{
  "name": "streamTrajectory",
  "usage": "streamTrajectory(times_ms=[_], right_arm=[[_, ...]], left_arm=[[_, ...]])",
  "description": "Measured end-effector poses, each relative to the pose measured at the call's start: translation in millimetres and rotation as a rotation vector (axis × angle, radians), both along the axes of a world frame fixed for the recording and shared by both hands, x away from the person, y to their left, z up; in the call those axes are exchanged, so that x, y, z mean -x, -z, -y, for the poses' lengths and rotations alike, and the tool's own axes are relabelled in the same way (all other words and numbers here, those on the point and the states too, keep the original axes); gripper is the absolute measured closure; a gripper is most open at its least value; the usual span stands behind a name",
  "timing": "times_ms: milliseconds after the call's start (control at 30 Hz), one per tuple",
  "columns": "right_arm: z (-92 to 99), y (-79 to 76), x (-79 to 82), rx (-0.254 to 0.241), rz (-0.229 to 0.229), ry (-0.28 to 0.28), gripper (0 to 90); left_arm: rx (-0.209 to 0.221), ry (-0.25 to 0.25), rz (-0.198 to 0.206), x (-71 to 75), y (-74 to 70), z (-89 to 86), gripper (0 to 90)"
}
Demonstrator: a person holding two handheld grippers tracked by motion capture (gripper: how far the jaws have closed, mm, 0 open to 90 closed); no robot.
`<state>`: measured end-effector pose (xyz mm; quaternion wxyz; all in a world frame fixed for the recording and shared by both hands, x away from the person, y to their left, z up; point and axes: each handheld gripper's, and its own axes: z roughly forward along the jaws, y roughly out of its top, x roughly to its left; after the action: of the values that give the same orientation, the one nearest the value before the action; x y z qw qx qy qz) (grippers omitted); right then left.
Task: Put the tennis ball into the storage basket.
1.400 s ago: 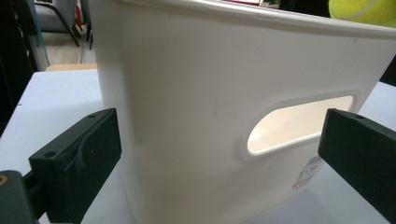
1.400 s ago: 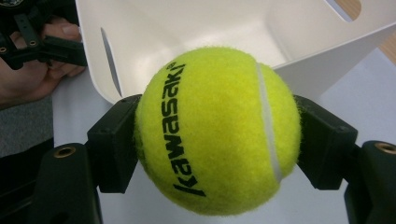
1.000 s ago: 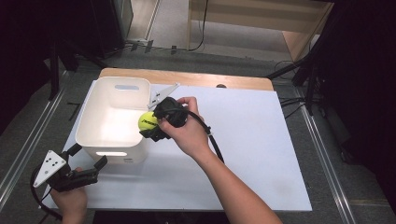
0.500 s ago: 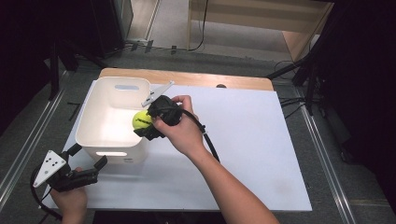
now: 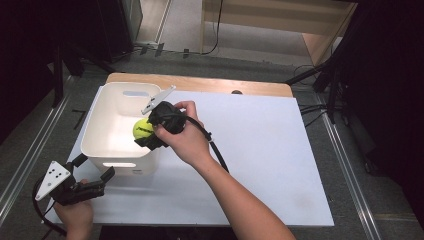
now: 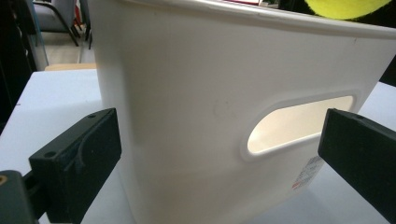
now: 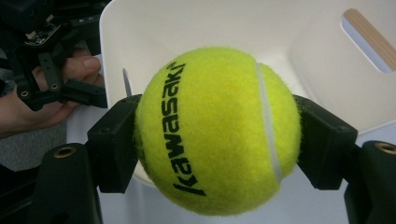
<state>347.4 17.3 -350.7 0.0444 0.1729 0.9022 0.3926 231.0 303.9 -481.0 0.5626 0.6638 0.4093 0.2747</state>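
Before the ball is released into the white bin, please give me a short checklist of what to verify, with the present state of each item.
1. Right gripper clamps the tennis ball on both sides: ok.
2. Ball is above the white bin opening: ok.
3. Bin interior free under the ball: ok.
4. Left gripper open, outside the bin's near wall: ok.
5. Bin stands flat on the table: ok.
6. Drop height is gentle: cannot tell.

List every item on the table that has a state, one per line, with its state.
Tennis ball: clamped between the right gripper's jaws, held over the bin's rim.
Bin: upright on the table, no lid; nothing seen on the visible part of its floor.
Right gripper: shut on the ball.
Left gripper: open, jaws spread just short of the bin's near wall.
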Motion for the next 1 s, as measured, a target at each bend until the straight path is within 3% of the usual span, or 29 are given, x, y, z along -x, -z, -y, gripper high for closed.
streamTrajectory(times_ms=[467, 1000], right_arm=[[-15.2, 12.2, -1.5, 0.023, -0.001, -0.027, 23.5], [-27.8, 27.8, -3.6, 0.094, -0.033, -0.064, 23.3]], left_arm=[[-0.002, 0.001, 0.0, 0.0, 0.0, -0.3, 0.0], [0.006, 0.0, 0.001, -0.1, 0.0, -0.2, 0.0]])
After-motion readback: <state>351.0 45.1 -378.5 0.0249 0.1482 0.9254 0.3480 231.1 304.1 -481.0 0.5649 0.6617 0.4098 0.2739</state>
